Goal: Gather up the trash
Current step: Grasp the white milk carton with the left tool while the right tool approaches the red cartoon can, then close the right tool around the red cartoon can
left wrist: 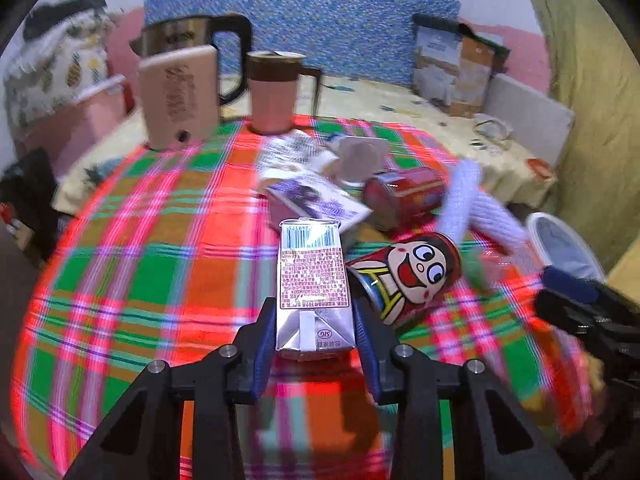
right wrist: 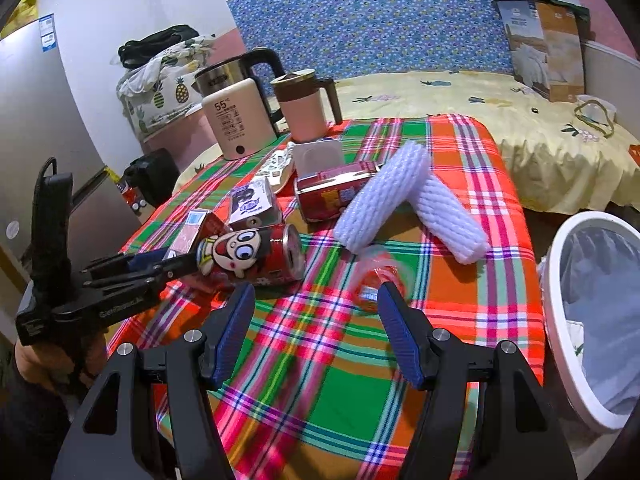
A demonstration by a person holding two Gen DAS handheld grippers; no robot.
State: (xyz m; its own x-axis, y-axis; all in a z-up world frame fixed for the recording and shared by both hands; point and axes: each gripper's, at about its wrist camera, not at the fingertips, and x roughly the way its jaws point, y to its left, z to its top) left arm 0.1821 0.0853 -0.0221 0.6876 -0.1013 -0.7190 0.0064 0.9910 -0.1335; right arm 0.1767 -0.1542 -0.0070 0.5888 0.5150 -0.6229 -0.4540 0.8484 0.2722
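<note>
My left gripper [left wrist: 314,312] is shut on a small drink carton [left wrist: 312,280] with a barcode, held just above the plaid cloth; the carton also shows in the right wrist view [right wrist: 188,236]. A red cartoon-face can [left wrist: 408,276] lies on its side right beside it, also in the right wrist view [right wrist: 256,256]. My right gripper [right wrist: 316,300] is open and empty above the cloth. A crumpled red wrapper [right wrist: 374,280] lies just ahead of its right finger. A white-rimmed trash bin [right wrist: 560,292] stands off the table's right edge.
Two white foam sleeves [right wrist: 384,196] lie crossed mid-table beside a second red can [right wrist: 328,196] and a purple carton [right wrist: 252,204]. A kettle [right wrist: 236,120] and pink mug [right wrist: 304,108] stand at the far edge. A bed [right wrist: 520,120] lies behind.
</note>
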